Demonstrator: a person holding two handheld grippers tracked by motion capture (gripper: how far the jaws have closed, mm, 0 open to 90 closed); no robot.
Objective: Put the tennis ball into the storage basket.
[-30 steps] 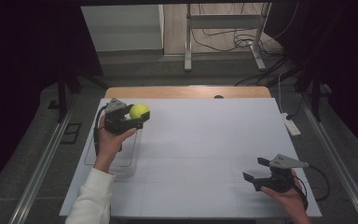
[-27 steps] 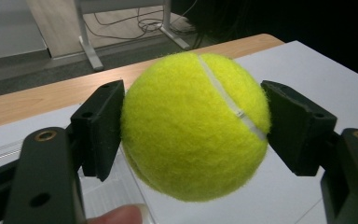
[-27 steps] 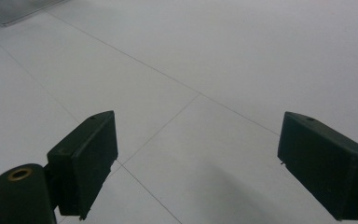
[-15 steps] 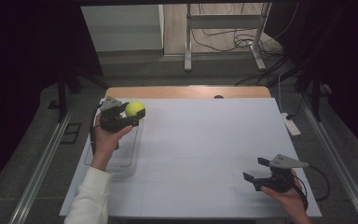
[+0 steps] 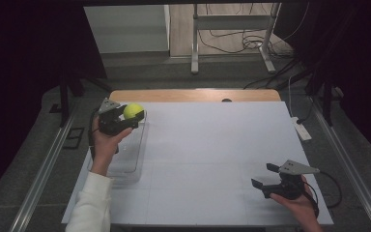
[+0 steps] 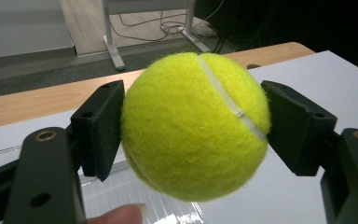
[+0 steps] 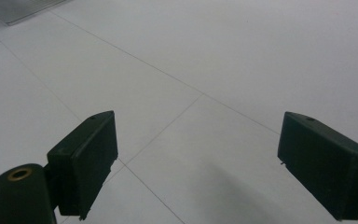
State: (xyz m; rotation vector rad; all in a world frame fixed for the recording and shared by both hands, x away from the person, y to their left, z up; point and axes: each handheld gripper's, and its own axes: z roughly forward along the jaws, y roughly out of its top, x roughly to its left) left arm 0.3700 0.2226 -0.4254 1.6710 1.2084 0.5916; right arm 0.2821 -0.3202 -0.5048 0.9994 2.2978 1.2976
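Sitting between gripper (image 6: pixel 193 128) pads, tennis ball (image 6: pixel 193 126)

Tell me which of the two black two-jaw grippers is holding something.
The left gripper: its jaws clamp a fuzzy yellow-green tennis ball. The right gripper stands open over the white table.

A white sleeve (image 5: pixel 91 203) is worn on the left forearm. Both grippers are built in black: the left gripper (image 6: pixel 193 126) and the right gripper (image 7: pixel 200 163) are fitted with flat, slab-like pads (image 7: pixel 89 154), behind which brass-ringed holes (image 7: pixel 19 174) are set. A grey three-cornered plate (image 5: pixel 297 167) is carried above the right jaws, and a dark cable (image 5: pixel 329 191) is trailed behind them.
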